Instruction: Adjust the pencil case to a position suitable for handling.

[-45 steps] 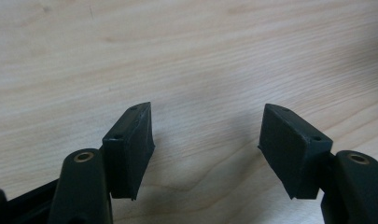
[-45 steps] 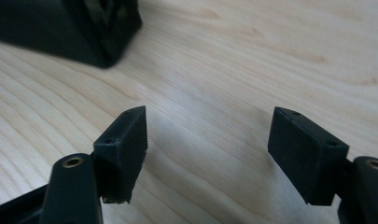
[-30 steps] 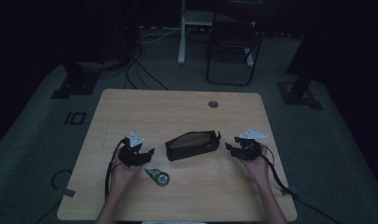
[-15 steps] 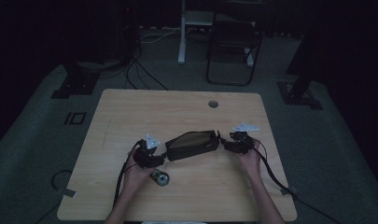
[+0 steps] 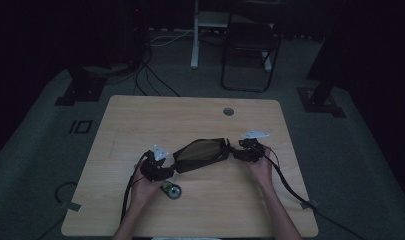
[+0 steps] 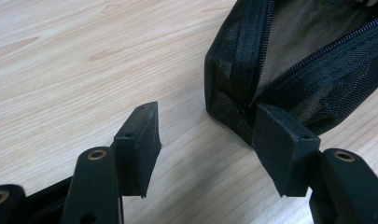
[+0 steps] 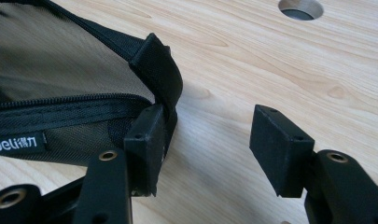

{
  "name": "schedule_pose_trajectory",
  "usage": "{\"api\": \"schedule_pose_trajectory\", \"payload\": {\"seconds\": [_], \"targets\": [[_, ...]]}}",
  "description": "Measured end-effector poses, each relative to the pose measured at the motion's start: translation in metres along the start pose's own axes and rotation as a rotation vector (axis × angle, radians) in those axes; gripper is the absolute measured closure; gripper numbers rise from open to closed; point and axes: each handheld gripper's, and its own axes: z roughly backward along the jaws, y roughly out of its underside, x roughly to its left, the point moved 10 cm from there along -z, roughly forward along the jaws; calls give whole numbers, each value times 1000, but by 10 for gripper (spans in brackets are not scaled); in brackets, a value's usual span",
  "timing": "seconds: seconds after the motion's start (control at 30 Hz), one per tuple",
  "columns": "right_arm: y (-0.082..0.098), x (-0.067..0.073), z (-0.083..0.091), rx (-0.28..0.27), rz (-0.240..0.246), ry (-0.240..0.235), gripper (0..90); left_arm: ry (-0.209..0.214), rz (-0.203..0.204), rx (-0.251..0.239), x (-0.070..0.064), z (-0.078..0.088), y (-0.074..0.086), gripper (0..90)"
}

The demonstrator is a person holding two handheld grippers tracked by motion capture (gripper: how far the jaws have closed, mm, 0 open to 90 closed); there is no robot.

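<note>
A black mesh zip pouch (image 5: pixel 200 154) lies in the middle of the wooden table (image 5: pixel 140 120), its zip running lengthwise (image 6: pixel 317 51). My left gripper (image 5: pixel 171 168) sits at the pouch's left end. Its jaws stand open (image 6: pixel 207 128) and the right pad (image 6: pixel 282 144) rests against the pouch's corner. My right gripper (image 5: pixel 237 152) is at the pouch's right end. Its jaws are open too (image 7: pixel 207 123), with bare wood between them. The left pad (image 7: pixel 147 144) touches the pouch's fabric end tab (image 7: pixel 161 70). A white "deli" label (image 7: pixel 16 142) shows on the pouch.
A small round greenish object (image 5: pixel 171 191) lies on the table just in front of my left hand. A cable hole (image 5: pixel 228 111) is in the table's far side. A dark chair (image 5: pixel 250 50) and cables stand on the floor beyond the table.
Both grippers have moved inward to the two ends of the pouch, the right one toward the left and the left one toward the right. The pouch has stayed in place.
</note>
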Motion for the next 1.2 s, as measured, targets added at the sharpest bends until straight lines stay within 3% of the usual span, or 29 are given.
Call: {"api": "schedule_pose_trajectory", "payload": {"seconds": [0.33,0.53,0.7,0.8,1.0,1.2], "targets": [[-10,6,-13,5,-2,-13,448,-6,10,-3,4,7,8,413],[-9,3,-12,-2,-4,2,408,-24,15,-15,12,14,9,397],[-3,-3,-4,-12,-11,21,388,-46,-3,-4,16,28,18,398],[3,-5,3,-10,1,29,383,-60,1,19,19,39,36,403],[18,-6,16,-6,11,35,381,-52,38,31,19,53,57,426],[31,-4,24,12,43,47,376,-29,40,36,10,56,64,473]]}}
